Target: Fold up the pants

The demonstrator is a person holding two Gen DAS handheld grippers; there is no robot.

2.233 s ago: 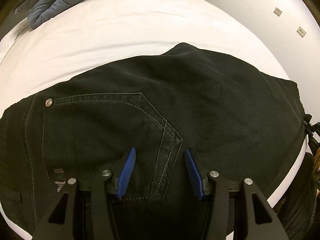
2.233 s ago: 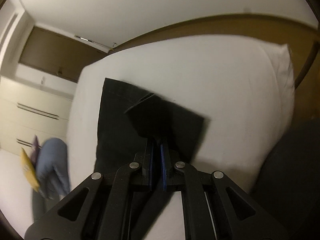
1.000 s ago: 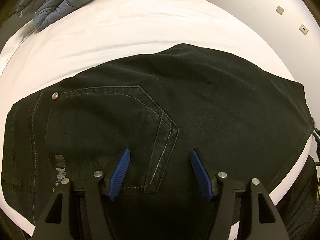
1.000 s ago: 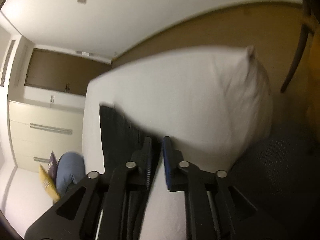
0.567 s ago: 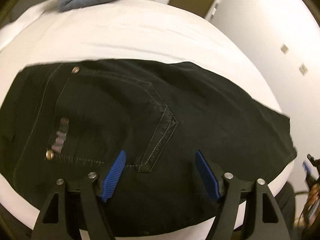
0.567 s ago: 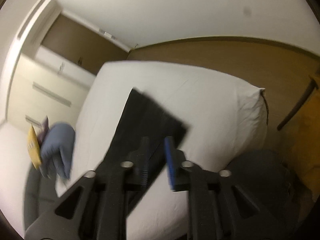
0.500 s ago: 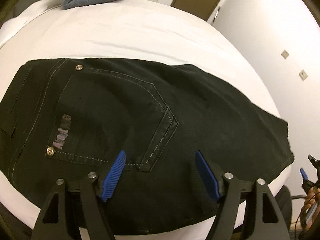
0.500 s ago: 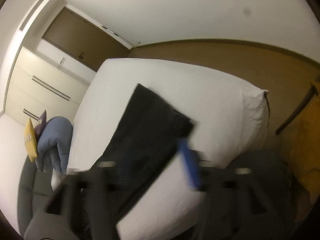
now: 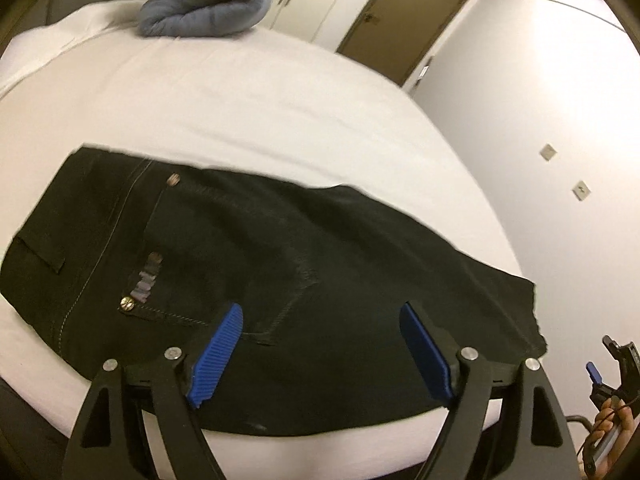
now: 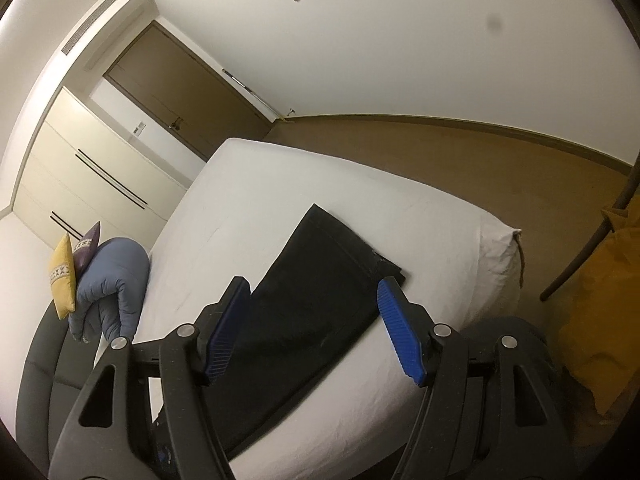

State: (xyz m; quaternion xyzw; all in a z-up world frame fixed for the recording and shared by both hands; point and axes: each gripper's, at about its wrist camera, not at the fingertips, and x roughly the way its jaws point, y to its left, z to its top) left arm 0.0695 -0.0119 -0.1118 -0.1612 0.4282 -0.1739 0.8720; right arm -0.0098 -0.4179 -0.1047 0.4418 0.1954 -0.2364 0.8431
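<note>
Black pants (image 9: 280, 248) lie folded flat on the white bed (image 9: 240, 100), back pocket and rivets facing up. My left gripper (image 9: 320, 308) hovers above their near edge; its jaws are opening, the blue pads clear of the cloth and nothing gripped. In the right wrist view the pants (image 10: 324, 248) stretch away as a long dark strip near the bed's (image 10: 280, 184) corner. My right gripper (image 10: 312, 282) is held open above them, nothing between its fingers. A hand (image 9: 608, 420) shows at the left wrist view's lower right.
A rolled blue-grey quilt (image 9: 200, 8) sits at the bed's far end, with yellow and purple cushions (image 10: 62, 276) beside it. A brown door (image 9: 404, 12) and a cream wardrobe (image 10: 80, 176) stand beyond. A yellow cloth (image 10: 600, 312) lies right of the bed.
The right gripper let go of the pant leg, opened wide and rose away from the bed. The left gripper's jaws widened while it lifted and rolled; the pants now lie folded.
</note>
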